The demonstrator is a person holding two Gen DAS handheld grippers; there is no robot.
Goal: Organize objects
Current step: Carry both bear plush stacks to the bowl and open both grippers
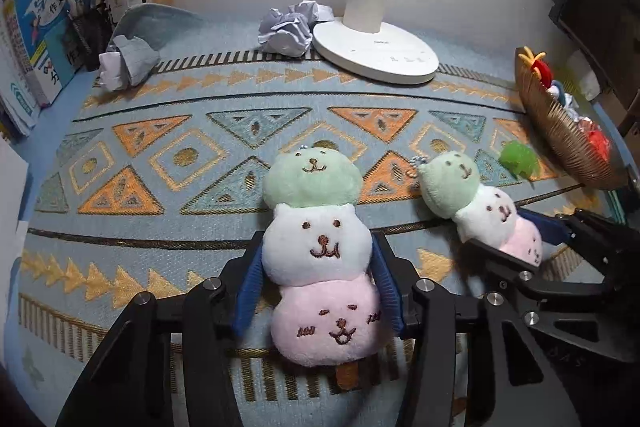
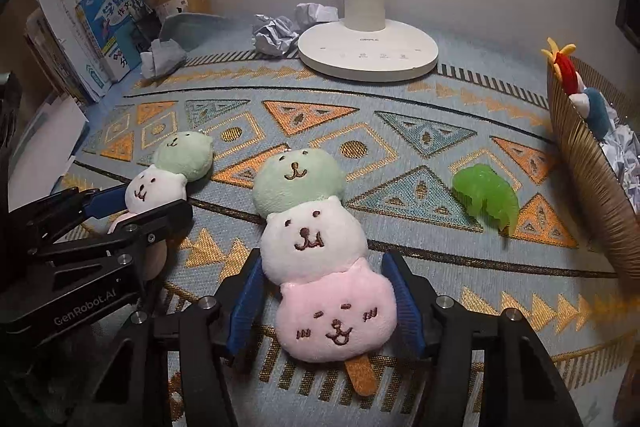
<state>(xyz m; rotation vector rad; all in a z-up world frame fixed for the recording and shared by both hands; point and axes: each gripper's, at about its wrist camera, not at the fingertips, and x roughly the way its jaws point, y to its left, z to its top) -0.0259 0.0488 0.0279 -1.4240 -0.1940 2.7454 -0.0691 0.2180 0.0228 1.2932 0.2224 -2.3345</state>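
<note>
**Two stacked-bear plushes, one in each set of fingers**

The left gripper [image 1: 316, 243] has its blue-padded fingers [image 1: 248, 287] closed against both flanks of the left plush [image 1: 320, 315]. This toy is a green, a white and a pink bear head stacked on a brown stick. It lies face up on the patterned cloth [image 1: 160, 219] that covers the counter, green head toward 12 o'clock. The plush does not look squeezed.

The right gripper [image 2: 322, 259] grasps the right plush [image 2: 336, 319], a matching toy, the same way. Its pads sit against the white and pink heads, and the stick pokes out toward 6 o'clock. The two toys lie near each other, side by side.

From the right plush, a green translucent toy [image 2: 486, 199] lies on the cloth at about 2 o'clock. A woven basket [image 2: 592, 195] holding bright toys and crumpled paper stands at 3 o'clock. The white lamp base [image 2: 368, 55] sits at 12 o'clock, with paper balls [image 2: 276, 35] just beside it. Books [image 2: 108, 27] stand at 10 o'clock.
</note>
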